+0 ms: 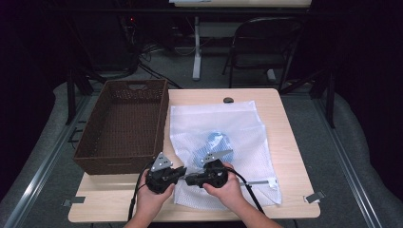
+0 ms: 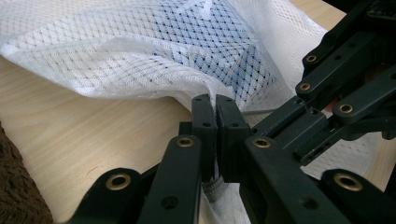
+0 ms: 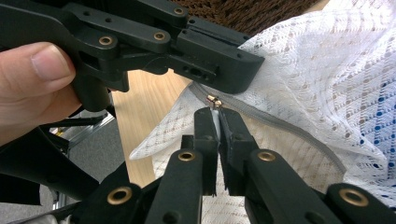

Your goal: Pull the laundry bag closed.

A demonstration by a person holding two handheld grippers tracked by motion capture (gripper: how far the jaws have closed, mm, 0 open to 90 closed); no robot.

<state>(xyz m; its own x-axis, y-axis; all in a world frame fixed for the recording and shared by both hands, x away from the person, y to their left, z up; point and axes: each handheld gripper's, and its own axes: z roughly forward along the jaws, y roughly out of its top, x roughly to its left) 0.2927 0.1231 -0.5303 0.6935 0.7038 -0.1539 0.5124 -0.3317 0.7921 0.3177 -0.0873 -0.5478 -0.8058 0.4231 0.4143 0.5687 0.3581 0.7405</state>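
White mesh bag [image 1: 237, 128] pinched by left claw [image 2: 215, 103]; right claw [image 3: 215, 113] clamped on zipper pull [image 3: 214, 100]; blue contents blurred.

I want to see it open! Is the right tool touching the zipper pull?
Touching. In the right gripper view, the right tool is shut on the small brass zipper pull of the mesh laundry bag.

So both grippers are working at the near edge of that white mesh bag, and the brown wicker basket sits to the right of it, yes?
Not quite. The brown wicker basket sits to the left of the white mesh bag, as the high view shows. The left gripper and right gripper are indeed at the bag's near edge.
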